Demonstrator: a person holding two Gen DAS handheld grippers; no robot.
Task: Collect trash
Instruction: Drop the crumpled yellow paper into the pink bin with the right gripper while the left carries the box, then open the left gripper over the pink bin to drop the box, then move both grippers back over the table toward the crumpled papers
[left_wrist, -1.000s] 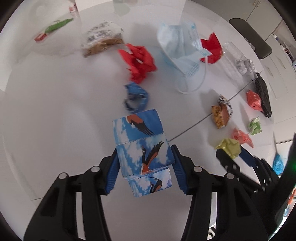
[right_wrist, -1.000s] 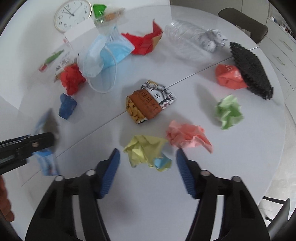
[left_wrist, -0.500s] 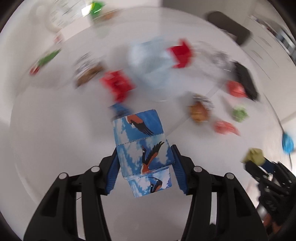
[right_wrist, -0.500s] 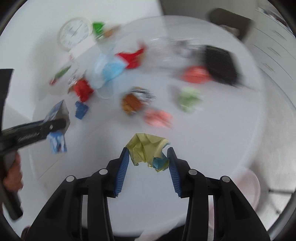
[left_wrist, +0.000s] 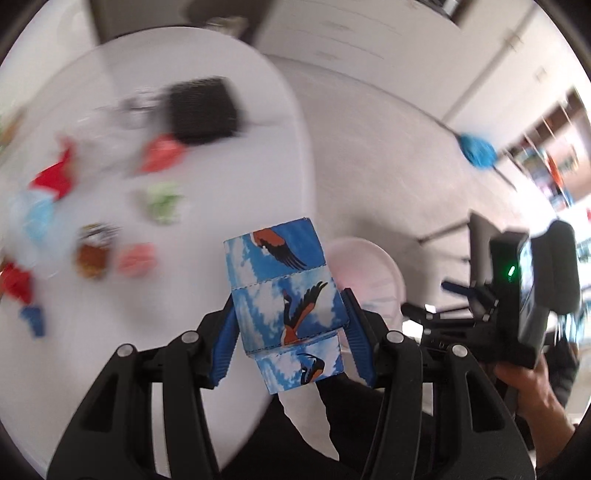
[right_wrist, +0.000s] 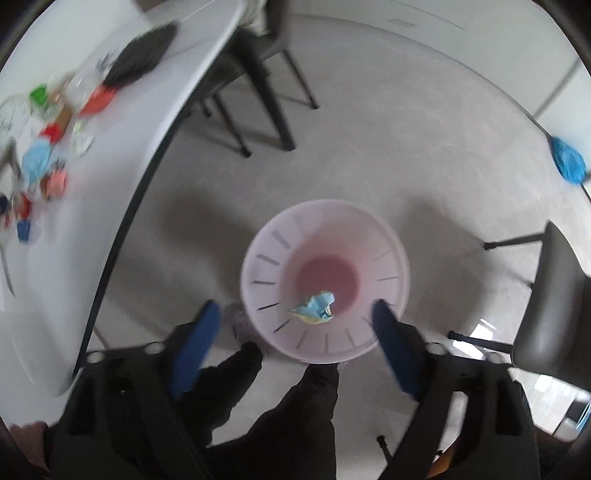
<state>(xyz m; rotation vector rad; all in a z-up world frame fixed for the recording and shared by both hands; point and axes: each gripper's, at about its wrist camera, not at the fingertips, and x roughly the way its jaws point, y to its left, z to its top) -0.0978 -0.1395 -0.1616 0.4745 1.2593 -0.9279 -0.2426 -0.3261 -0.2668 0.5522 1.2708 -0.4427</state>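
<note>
No legible text, labels or numbers anywhere.

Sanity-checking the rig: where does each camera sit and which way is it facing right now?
Left wrist: on the left gripper, steeply down past the table edge; clamps the bird-print carton; the right hand shows.
Right wrist: on the right gripper, jaws just opened, down into the pink bin with crumpled paper; dark-clad legs show.
Shared: bin, table, blue mop.

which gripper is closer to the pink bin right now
Right. The right gripper hangs open directly above the pink bin; the left gripper, gripping the bird-print carton, sits off to its side.
</note>
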